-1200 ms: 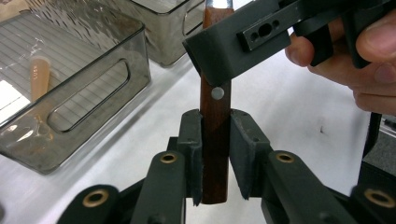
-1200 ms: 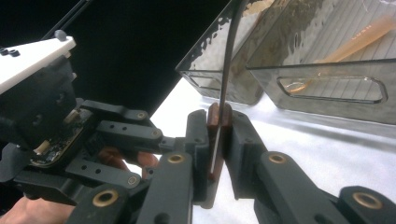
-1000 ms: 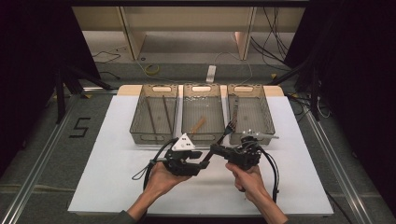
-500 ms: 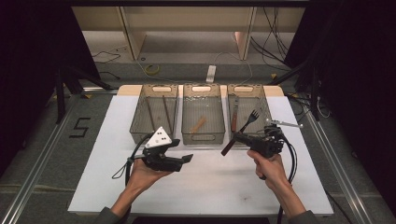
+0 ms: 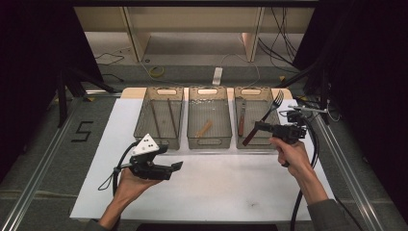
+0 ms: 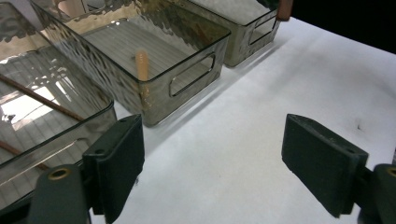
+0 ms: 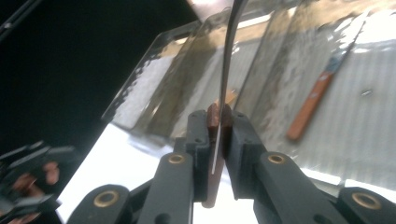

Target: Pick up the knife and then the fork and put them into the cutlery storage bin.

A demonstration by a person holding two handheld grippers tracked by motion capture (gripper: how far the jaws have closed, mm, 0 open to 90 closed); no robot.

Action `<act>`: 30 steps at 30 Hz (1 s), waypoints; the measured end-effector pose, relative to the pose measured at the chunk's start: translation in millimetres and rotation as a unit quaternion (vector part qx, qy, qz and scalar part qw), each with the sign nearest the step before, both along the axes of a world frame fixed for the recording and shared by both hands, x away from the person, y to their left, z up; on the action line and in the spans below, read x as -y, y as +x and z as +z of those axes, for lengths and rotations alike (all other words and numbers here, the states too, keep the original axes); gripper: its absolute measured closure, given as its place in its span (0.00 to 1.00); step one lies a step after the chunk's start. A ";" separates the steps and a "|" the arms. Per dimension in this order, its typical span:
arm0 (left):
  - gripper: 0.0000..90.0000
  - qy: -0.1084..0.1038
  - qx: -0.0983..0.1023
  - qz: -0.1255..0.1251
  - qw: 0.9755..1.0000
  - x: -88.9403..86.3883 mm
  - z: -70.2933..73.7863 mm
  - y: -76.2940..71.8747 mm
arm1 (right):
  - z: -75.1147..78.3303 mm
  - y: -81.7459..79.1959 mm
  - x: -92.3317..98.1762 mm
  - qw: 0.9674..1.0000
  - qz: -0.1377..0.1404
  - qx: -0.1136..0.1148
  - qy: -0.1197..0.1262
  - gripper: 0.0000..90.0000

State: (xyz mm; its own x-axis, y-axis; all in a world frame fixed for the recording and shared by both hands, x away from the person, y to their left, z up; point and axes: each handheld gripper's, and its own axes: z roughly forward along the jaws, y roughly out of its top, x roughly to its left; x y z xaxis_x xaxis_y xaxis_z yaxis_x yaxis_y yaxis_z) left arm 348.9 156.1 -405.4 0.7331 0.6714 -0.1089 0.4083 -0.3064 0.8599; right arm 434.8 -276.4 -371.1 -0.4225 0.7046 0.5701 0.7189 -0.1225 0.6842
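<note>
A fork [image 5: 270, 109] with a brown handle is gripped at the handle by my right gripper [image 5: 260, 128], which is shut on it. It hangs tilted over the front of the right clear bin [image 5: 250, 91], tines up and away. In the right gripper view the fork's metal shaft [image 7: 229, 46] rises from between the jaws of the right gripper [image 7: 217, 122]. My left gripper [image 5: 175, 166] hovers over the white sheet in front of the left bin [image 5: 159, 142]. Its jaws have just been opening and nothing lies between the pads [image 6: 116, 158] of the left gripper [image 6: 212, 172].
A brown-handled knife [image 5: 241, 120] [image 7: 310, 112] lies in the right bin. The middle bin [image 5: 208, 143] holds a wooden-handled piece [image 5: 205, 128] [image 6: 141, 63]. Thin brown sticks [image 5: 171, 115] [image 6: 37, 95] lie in the left bin. The white sheet [image 5: 226, 187] covers the table in front.
The two grippers were together at the table's middle around the fork. The left has let go, opened and drawn left; the right has carried the fork right and up over the right bin.
</note>
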 end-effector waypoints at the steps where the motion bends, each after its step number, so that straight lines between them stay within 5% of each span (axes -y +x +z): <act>1: 0.22 -0.003 -0.002 0.001 1.000 -2.3 -0.5 -0.4 | 1.8 3.4 2.0 1.000 -0.005 -0.002 -0.003 0.90; 15: 0.19 0.006 -0.003 0.018 1.000 -11.5 -5.8 -1.8 | 14.9 40.9 9.0 0.999 -0.042 -0.002 -0.034 0.90; 30: 0.18 -0.002 0.006 0.030 1.000 -15.1 -5.5 -4.4 | -11.9 68.0 -6.7 0.995 -0.049 -0.051 -0.072 0.90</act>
State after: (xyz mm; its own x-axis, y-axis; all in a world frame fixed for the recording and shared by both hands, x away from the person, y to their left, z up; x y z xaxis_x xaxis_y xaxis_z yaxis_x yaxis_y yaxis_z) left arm 344.5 171.2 -411.0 0.6925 0.7140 -0.1032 0.4156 -0.2779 0.8660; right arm 502.7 -269.7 -383.0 -0.2935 0.8170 0.4963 0.7752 -0.1004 0.6237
